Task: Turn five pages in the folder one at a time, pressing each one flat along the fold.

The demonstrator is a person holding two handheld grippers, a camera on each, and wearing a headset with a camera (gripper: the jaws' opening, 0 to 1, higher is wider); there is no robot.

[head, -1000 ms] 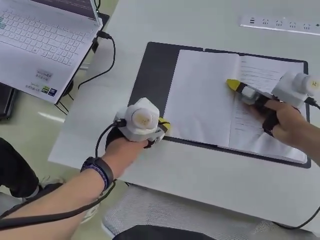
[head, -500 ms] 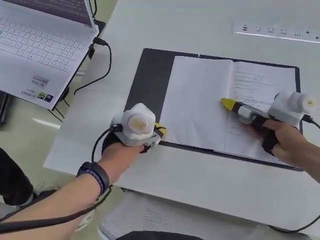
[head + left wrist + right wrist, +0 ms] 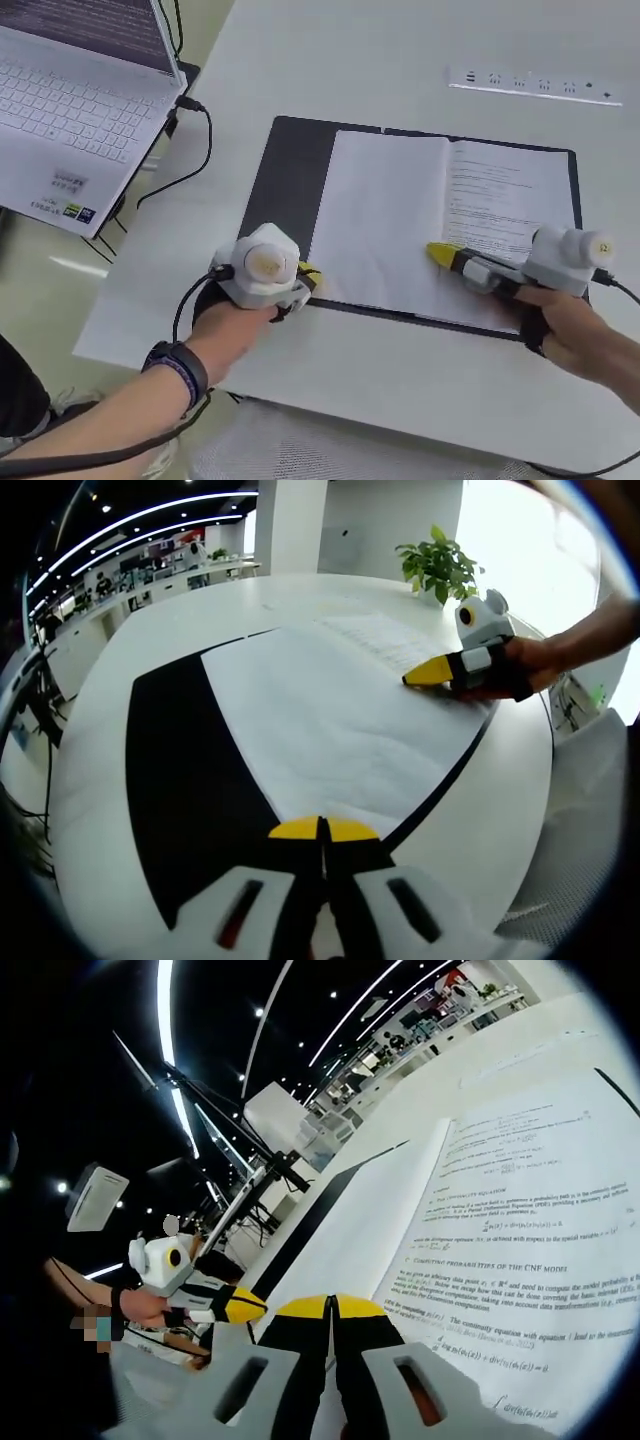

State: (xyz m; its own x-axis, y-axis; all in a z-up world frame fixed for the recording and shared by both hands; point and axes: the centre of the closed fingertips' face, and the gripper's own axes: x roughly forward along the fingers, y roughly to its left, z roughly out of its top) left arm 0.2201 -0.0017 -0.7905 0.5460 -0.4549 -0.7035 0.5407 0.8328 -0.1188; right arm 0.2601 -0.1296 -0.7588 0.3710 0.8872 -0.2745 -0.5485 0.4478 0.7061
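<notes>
Right hand-held gripper (image 3: 440, 254) lower, beside print (image 3: 500, 1260)

White left gripper (image 3: 311, 274) with yellow tips, black cable (image 3: 185, 295), dark wristband (image 3: 186, 360).

The folder (image 3: 288, 180) has a matt black cover. Its left page (image 3: 380, 215) is plain white paper, smooth and dull, and its right page (image 3: 510, 195) is the same paper with print on it. The table (image 3: 350, 60) is white and smooth with a soft sheen. The left gripper (image 3: 308, 272) and right gripper (image 3: 440, 254) are white moulded plastic with glossy yellow tips. The laptop (image 3: 70, 110) at far left looks matt and pale. The far power strip (image 3: 530, 85) is white plastic.
</notes>
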